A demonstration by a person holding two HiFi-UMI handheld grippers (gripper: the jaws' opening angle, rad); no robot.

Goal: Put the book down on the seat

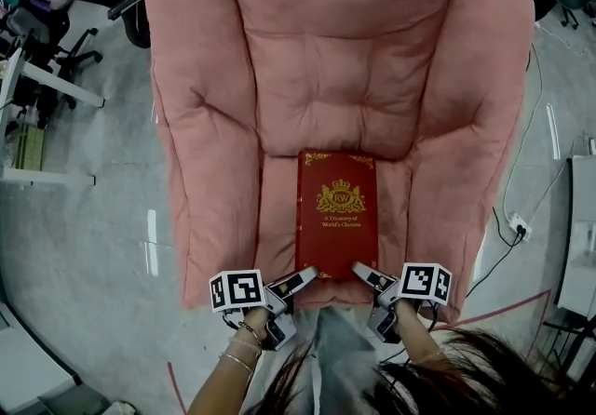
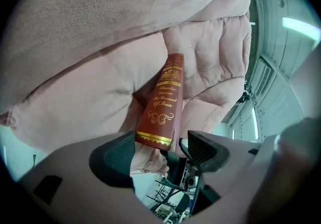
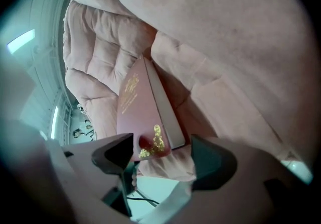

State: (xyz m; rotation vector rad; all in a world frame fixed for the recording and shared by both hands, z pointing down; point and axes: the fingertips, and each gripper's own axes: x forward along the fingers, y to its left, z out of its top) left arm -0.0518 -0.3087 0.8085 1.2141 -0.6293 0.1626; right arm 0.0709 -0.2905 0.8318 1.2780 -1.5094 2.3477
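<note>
Resting flat on the pink seat [image 1: 279, 106], the red book [image 1: 337, 215] looks delivered, so left tongs [image 1: 307, 277] and right tongs [image 1: 364, 272] just gape wide at its near corners.

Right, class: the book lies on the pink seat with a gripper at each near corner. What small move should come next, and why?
Probably draw both grippers straight back, clear of the book. It seems to lie flat on the seat, and the left gripper and right gripper both have their jaws apart around its near corners, so nothing appears to hold it.
</note>
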